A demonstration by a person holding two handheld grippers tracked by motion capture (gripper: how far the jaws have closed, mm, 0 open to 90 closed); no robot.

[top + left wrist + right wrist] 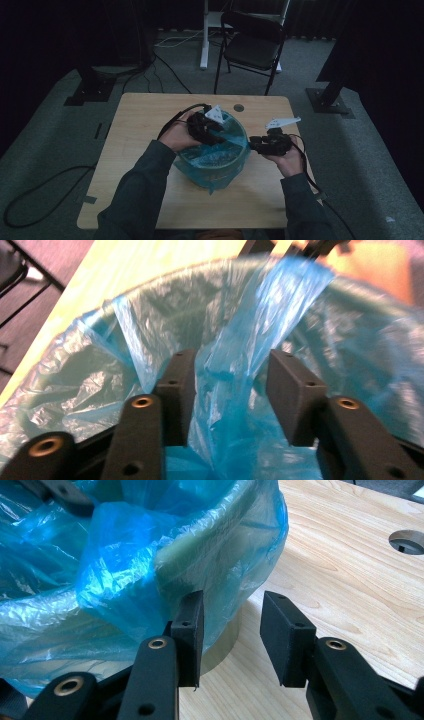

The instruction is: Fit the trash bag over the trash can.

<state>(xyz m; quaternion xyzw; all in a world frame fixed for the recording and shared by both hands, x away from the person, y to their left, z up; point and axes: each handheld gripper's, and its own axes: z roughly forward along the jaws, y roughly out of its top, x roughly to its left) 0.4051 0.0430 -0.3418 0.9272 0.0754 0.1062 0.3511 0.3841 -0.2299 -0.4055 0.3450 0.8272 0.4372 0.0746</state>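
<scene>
A round bin (215, 172) lined with a thin blue plastic bag (220, 150) stands mid-table. My left gripper (206, 128) reaches over the bin's left rim; in the left gripper view it (230, 370) is open, with a loose fold of the bag (260, 305) rising between the jaws, unpinched. My right gripper (260, 144) sits at the bin's right side. The right gripper view shows it (232, 610) open just outside the pale green rim (200, 545), its left fingertip (192, 615) against the bag film (115, 565) that hangs over the rim.
The wooden table (145, 115) has a round cable hole (238, 107) behind the bin, also seen as a hole (407, 541) at the right gripper view's edge. A black folding chair (252, 42) stands beyond the table, and cables (30, 200) lie on the grey carpet.
</scene>
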